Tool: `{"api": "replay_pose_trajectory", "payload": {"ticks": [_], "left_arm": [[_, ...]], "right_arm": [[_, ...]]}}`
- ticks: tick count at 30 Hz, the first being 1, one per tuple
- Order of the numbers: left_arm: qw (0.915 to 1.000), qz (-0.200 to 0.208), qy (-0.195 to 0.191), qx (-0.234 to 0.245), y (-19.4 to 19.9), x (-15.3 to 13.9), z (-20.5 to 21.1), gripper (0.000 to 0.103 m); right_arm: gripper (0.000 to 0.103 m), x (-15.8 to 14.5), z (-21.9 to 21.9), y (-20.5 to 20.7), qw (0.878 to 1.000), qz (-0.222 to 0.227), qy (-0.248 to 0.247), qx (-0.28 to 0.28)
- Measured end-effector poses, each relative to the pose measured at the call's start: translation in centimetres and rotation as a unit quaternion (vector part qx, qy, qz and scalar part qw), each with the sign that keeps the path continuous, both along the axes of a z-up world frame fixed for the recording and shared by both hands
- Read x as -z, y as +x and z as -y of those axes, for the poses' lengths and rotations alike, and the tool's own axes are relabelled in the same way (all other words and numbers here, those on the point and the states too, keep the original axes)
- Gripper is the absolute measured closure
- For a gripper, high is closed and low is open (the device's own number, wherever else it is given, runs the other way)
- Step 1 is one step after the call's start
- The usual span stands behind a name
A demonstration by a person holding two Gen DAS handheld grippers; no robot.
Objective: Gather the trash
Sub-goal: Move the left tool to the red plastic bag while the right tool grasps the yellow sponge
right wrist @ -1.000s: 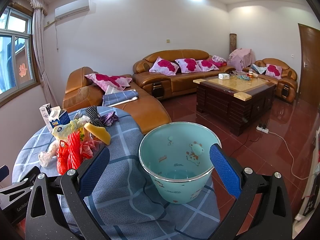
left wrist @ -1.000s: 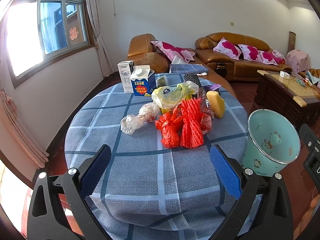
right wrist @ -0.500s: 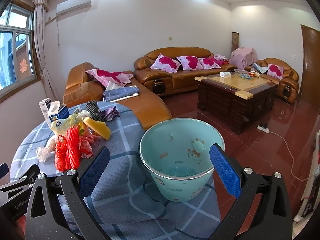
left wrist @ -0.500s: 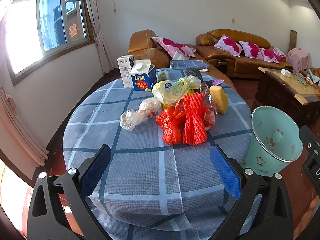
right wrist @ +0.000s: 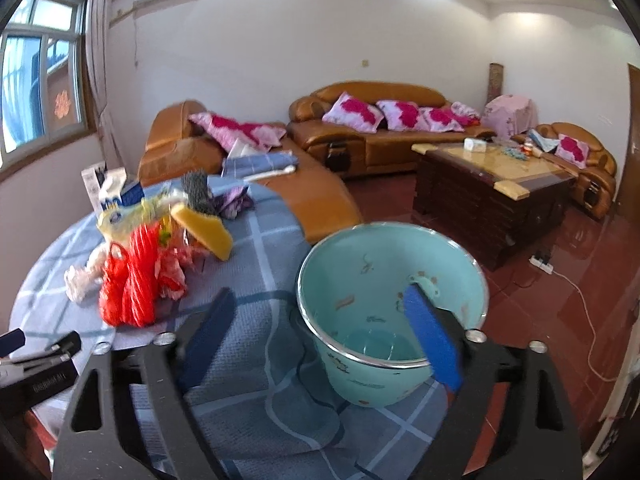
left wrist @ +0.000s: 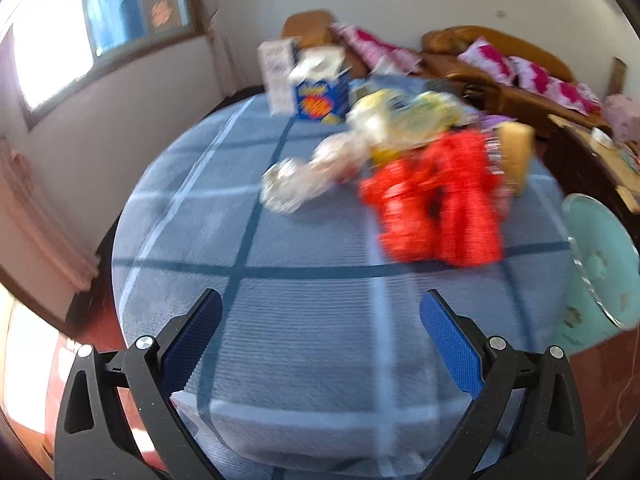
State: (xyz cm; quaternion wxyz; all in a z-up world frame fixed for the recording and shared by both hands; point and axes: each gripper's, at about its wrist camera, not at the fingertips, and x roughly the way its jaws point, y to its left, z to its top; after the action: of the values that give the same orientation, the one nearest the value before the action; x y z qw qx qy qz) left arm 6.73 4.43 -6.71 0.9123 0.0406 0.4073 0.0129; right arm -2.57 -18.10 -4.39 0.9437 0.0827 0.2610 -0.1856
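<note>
A pile of trash lies on the round table with a blue checked cloth (left wrist: 304, 312): red net bags (left wrist: 436, 208), a clear crumpled bag (left wrist: 304, 176), a yellow bag (left wrist: 404, 116), a yellow sponge (left wrist: 516, 156) and a blue carton (left wrist: 320, 96). A mint green bin (right wrist: 392, 308) stands beside the table's right edge. My left gripper (left wrist: 320, 340) is open and empty over the near part of the table. My right gripper (right wrist: 320, 332) is open and empty, right in front of the bin, one pad (right wrist: 432, 336) over its rim. The red bags also show in the right wrist view (right wrist: 132, 280).
A white carton (left wrist: 276, 72) stands behind the blue one. Orange leather sofas (right wrist: 376, 136) with pink cushions and a dark wooden coffee table (right wrist: 488, 184) stand beyond, on a red tiled floor. A window (left wrist: 132, 8) is at the left.
The left gripper has moved forward and closer over the table; its view is now blurred. The right gripper has moved nearer to the bin. Both stay open.
</note>
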Motion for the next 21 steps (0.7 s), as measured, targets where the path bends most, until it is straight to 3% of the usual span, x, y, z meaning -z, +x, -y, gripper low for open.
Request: {"api": "replay_pose_trajectory", "payload": {"ticks": [5, 15, 21], "left_arm": [[0.9999, 0.001, -0.011, 0.003, 2.1, 0.6, -1.1, 0.008], [0.9977, -0.013, -0.055, 0.038, 6.8, -0.3, 1.3, 0.019], [0.9951, -0.051, -0.070, 0.047, 8.5, 1.2, 2.3, 0.026]], "right_arm": [[0.034, 1.3, 0.1, 2.9, 0.999, -0.025, 0.009, -0.026], [0.034, 0.6, -2.6, 11.0, 0.991, -0.038, 0.015, -0.128], [0.038, 0.2, -3.9, 14.2, 0.987, -0.034, 0.009, -0.158]]}}
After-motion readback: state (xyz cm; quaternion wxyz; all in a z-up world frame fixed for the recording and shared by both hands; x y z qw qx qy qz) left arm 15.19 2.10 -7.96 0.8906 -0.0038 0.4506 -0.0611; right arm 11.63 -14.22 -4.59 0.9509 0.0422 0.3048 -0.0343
